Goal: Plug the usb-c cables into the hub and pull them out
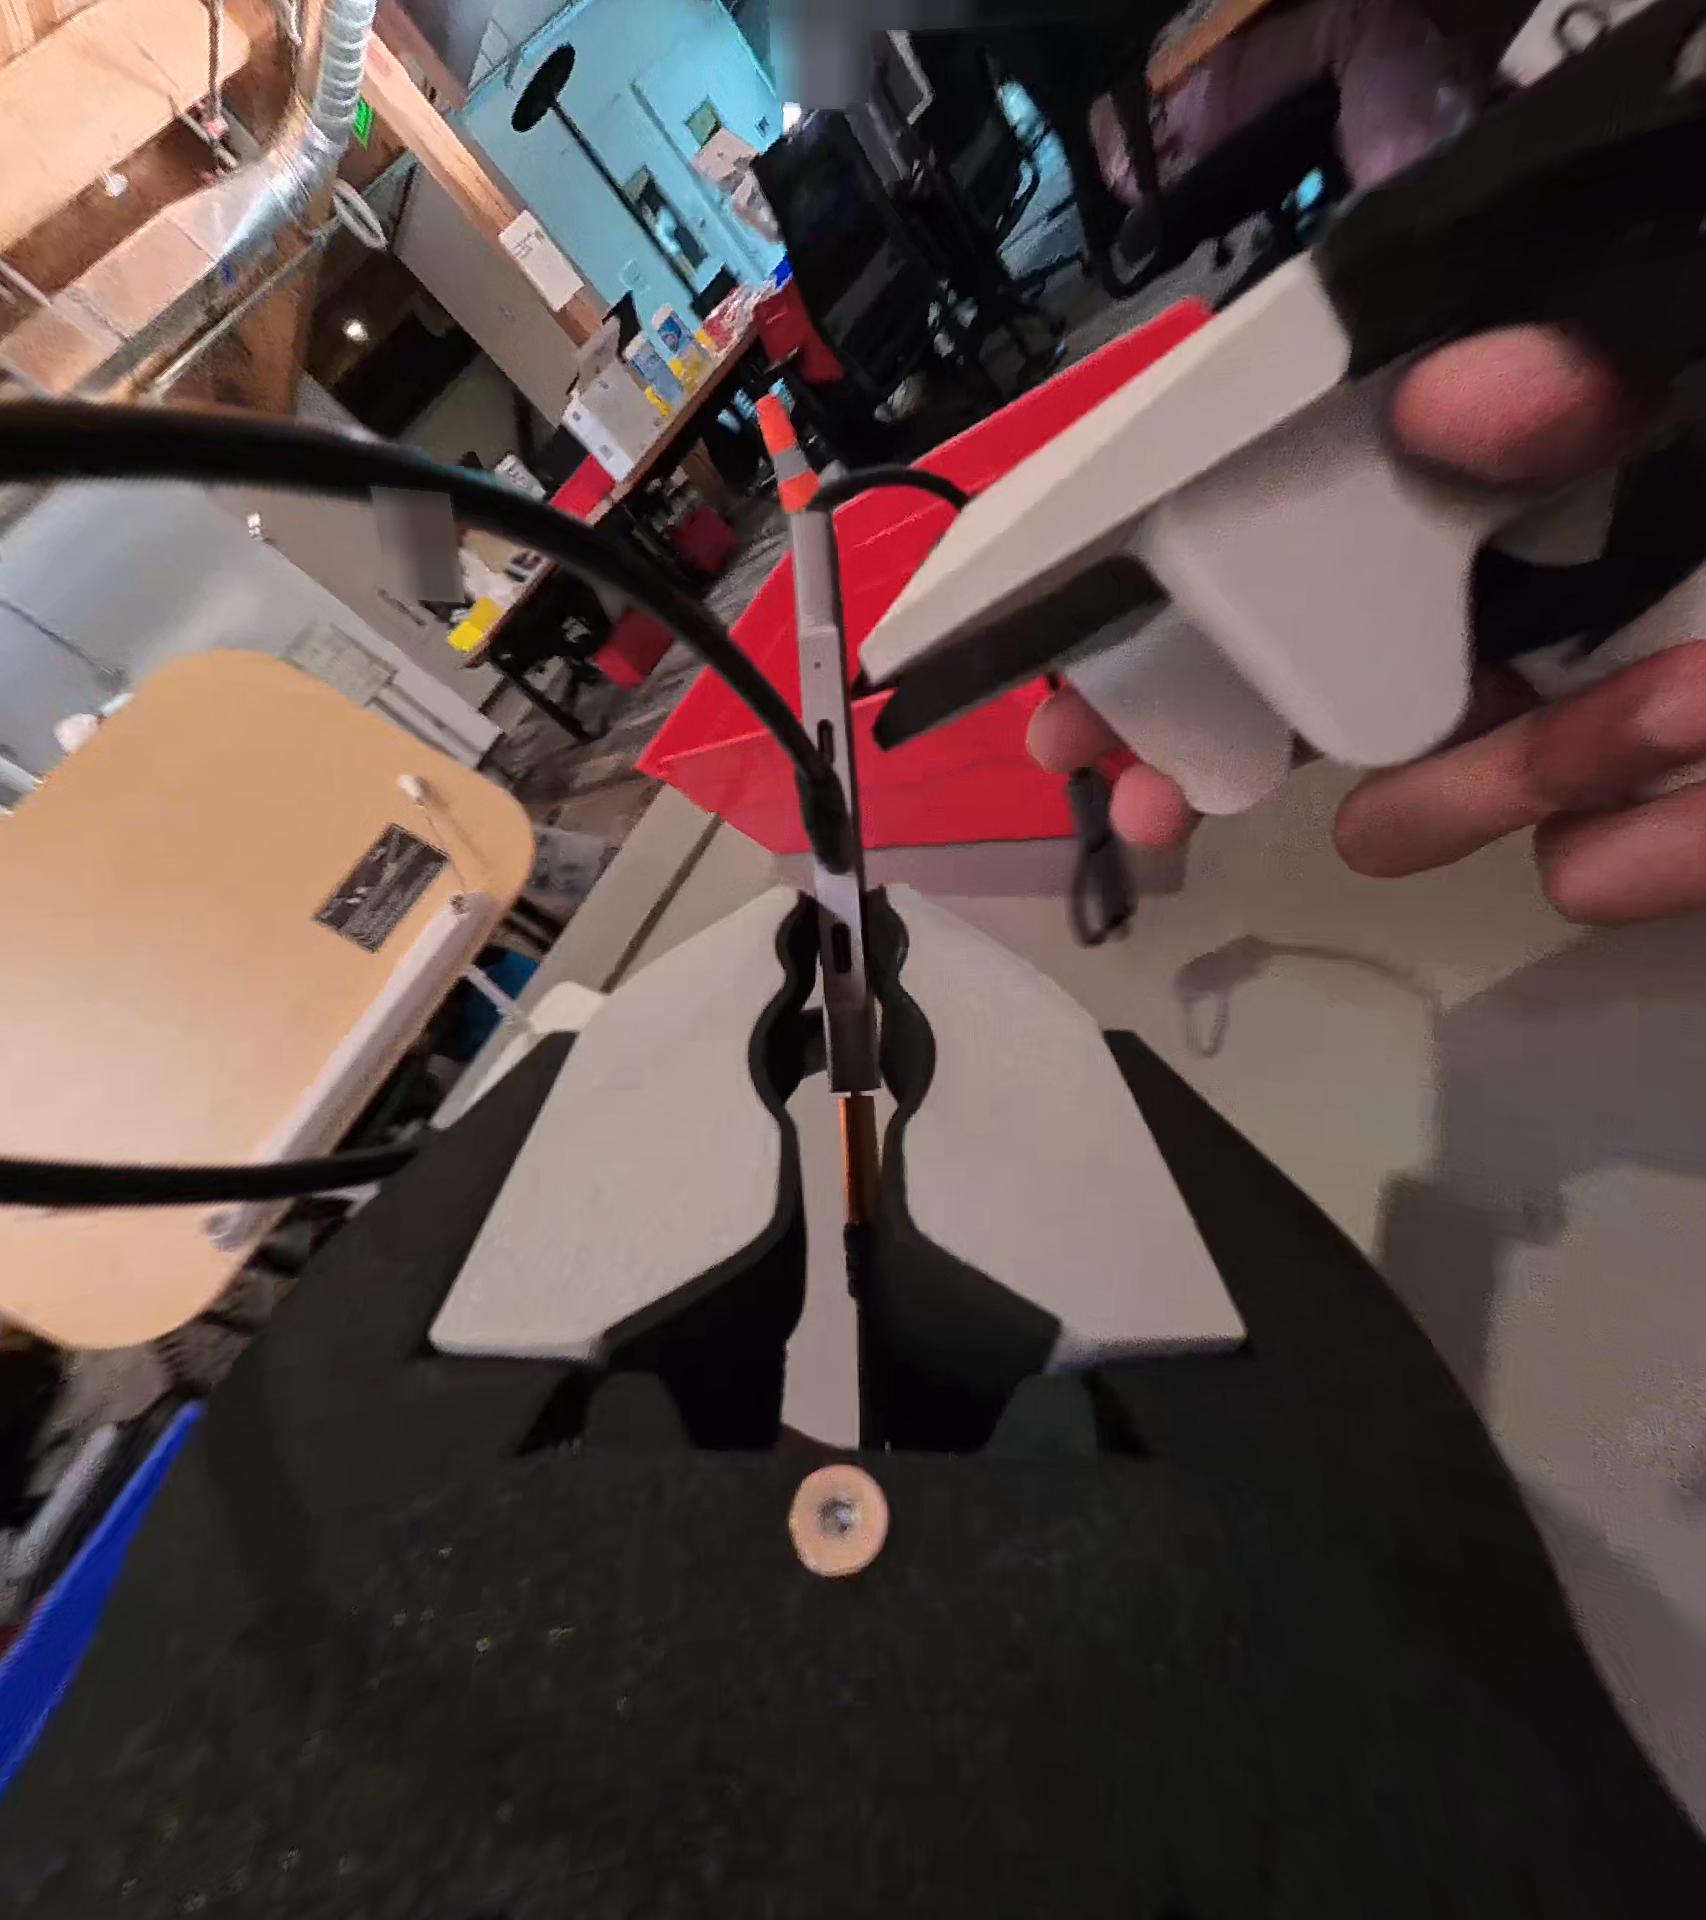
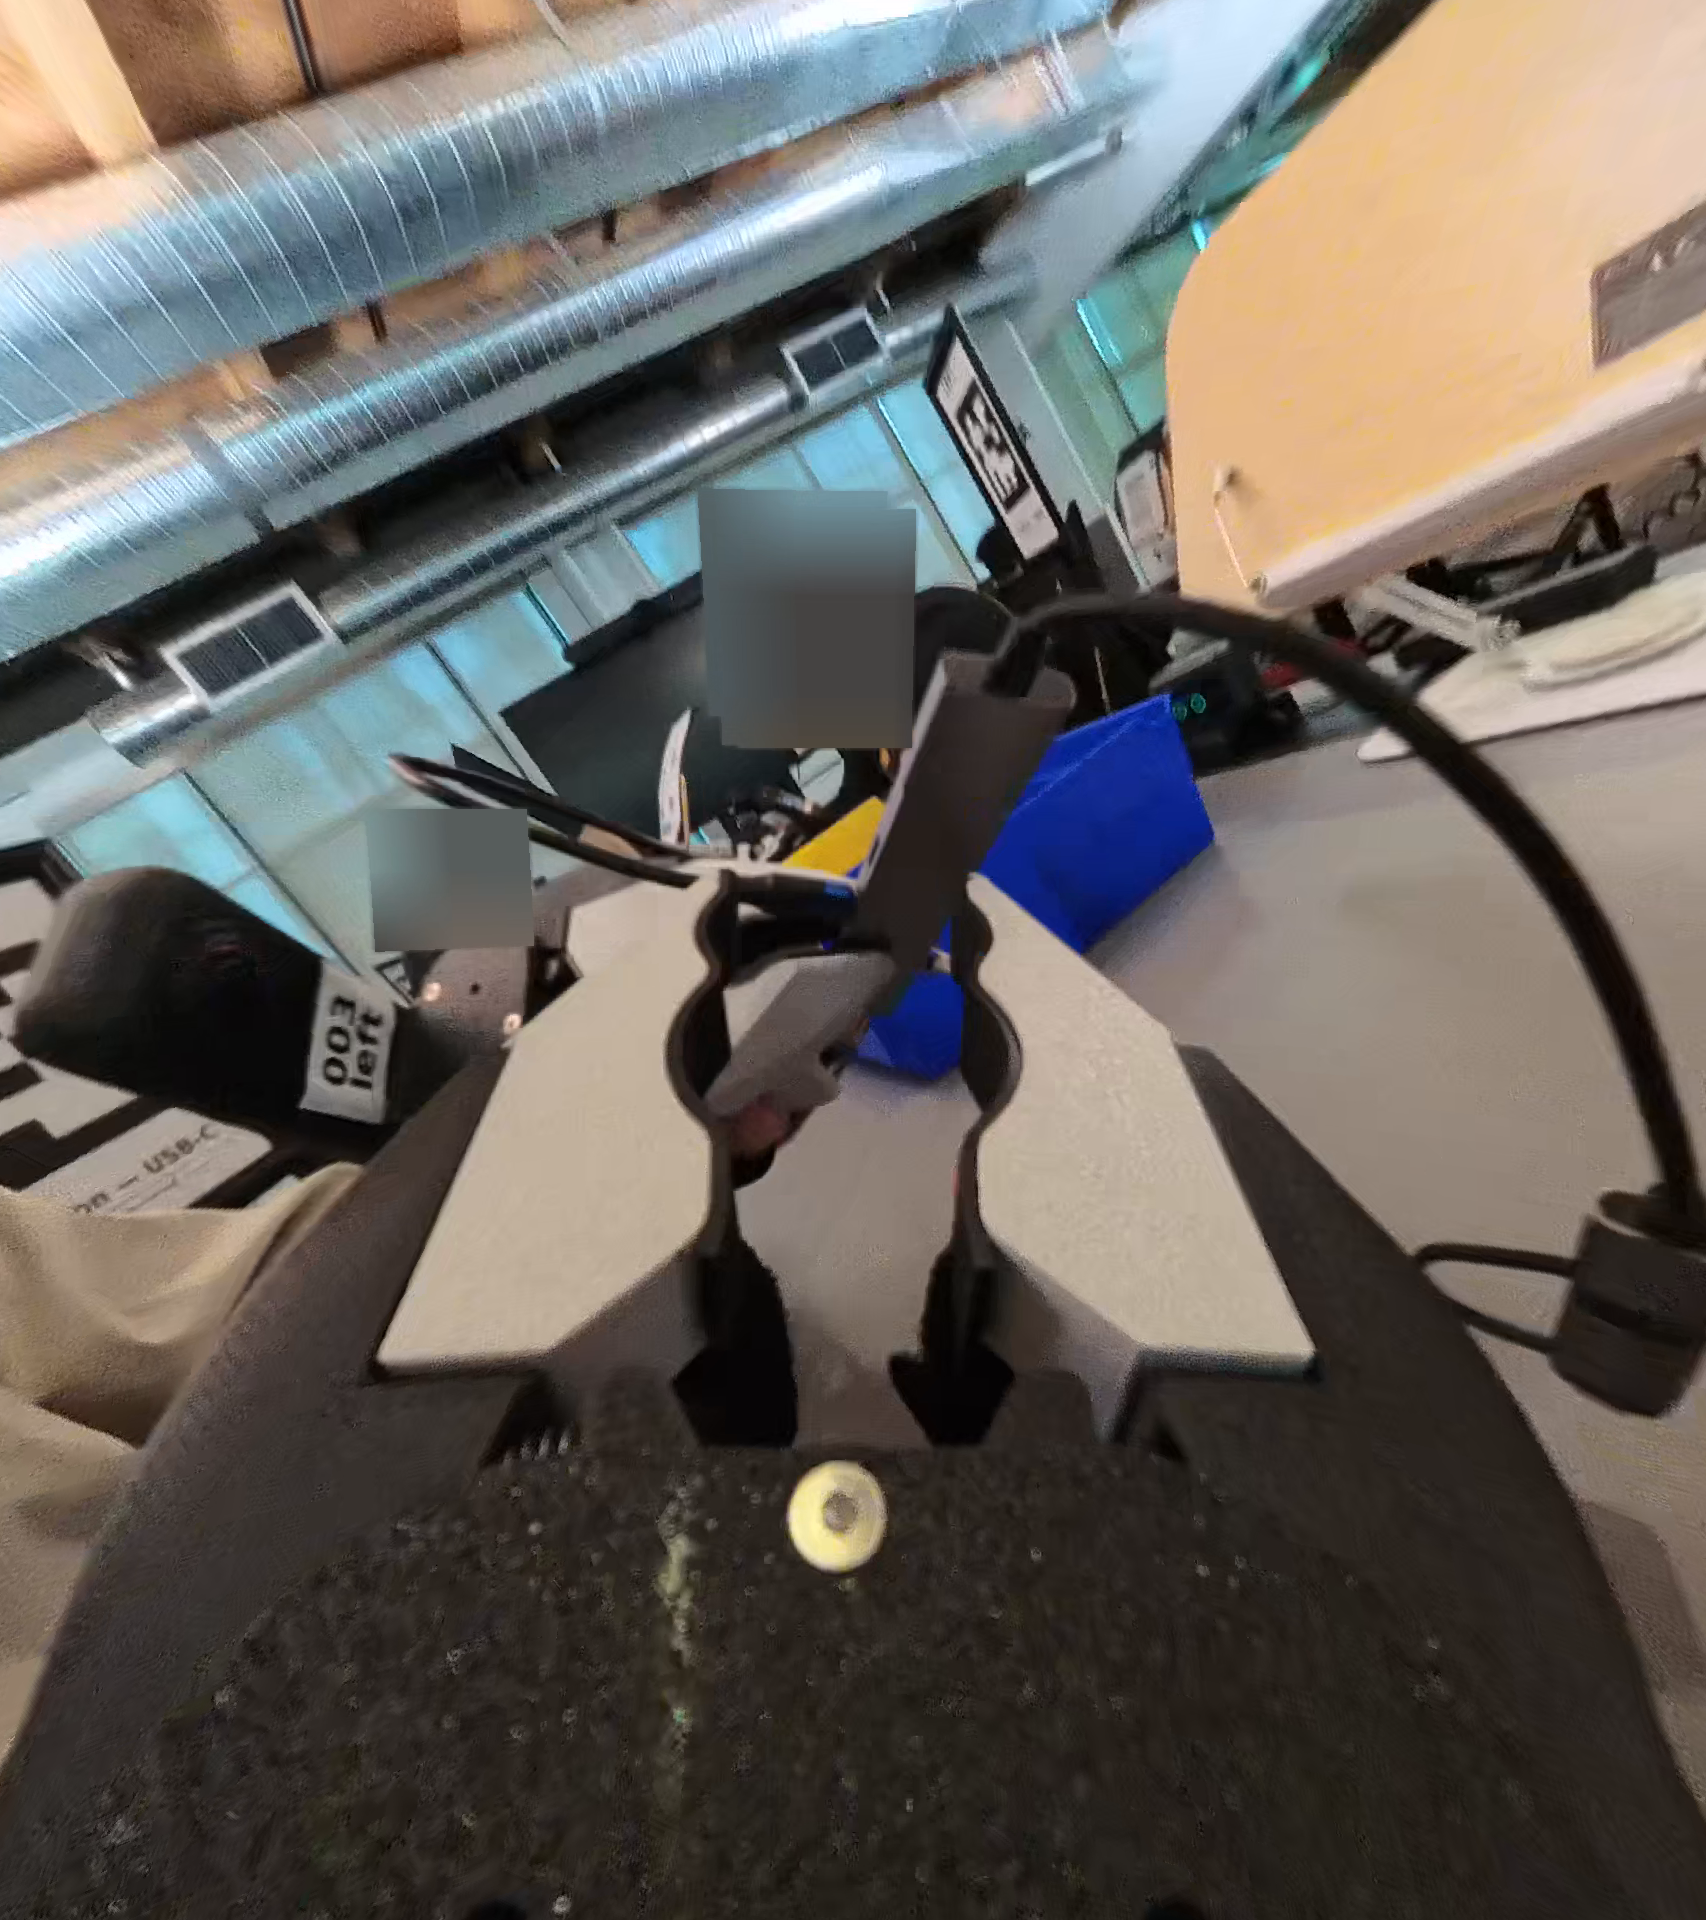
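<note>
While left fingers (image 1: 844,940) clamp slim grey hub (image 1: 821,665), black cable (image 1: 620,571) seemingly plugged, right fingers (image 2: 844,914) parted

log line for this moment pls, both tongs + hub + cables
left tongs: shut on hub | right tongs: open, empty, beside hub | black cable: plugged into hub side | stage: cable in

Hub (image 1: 833,727): slim grey metal bar, held edge-on and upright above the table, lower end pinched betw. the fingers of the left hand-held gripper (image 1: 844,935). 2 USB-C slots show on its narrow side. 1 black USB-C cable (image 1: 558,540) is plugged into that side, arcing away to the left. Orange-and-white tape wraps the hub's own lead at its far end. A 2nd black cable (image 1: 1098,862) lies coiled on the table, unplugged.
</note>
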{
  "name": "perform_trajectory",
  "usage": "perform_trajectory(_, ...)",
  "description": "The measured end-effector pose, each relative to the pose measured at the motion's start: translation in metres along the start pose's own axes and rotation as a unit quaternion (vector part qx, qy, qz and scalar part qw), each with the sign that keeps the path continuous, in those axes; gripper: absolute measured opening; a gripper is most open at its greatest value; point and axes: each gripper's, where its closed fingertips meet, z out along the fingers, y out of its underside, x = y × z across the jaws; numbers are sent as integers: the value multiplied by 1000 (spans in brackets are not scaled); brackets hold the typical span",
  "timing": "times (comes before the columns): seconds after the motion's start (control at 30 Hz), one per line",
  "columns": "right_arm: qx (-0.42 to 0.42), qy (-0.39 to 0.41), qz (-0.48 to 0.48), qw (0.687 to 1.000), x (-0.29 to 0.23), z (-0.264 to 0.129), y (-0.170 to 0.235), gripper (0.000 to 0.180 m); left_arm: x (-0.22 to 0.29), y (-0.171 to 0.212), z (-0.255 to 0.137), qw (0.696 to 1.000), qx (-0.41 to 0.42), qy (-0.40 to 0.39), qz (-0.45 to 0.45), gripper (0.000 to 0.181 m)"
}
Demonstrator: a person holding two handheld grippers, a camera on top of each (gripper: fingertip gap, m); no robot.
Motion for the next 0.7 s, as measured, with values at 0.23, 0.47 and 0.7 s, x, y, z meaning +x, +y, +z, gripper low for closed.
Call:
perform_trajectory(0.23,19,6,22,1000,11,-4,-10,23,22,-10,0,1000,14,18,3,8)
perform_trajectory(0.47,111,31,68,991,37,-36,-52,22,48,-37,-32,987,21,56,-148,29)
perform_trajectory(0.7,104,-12,212,972,29,-22,-36,23,34,-2,-43,998,44,13,-31,33)
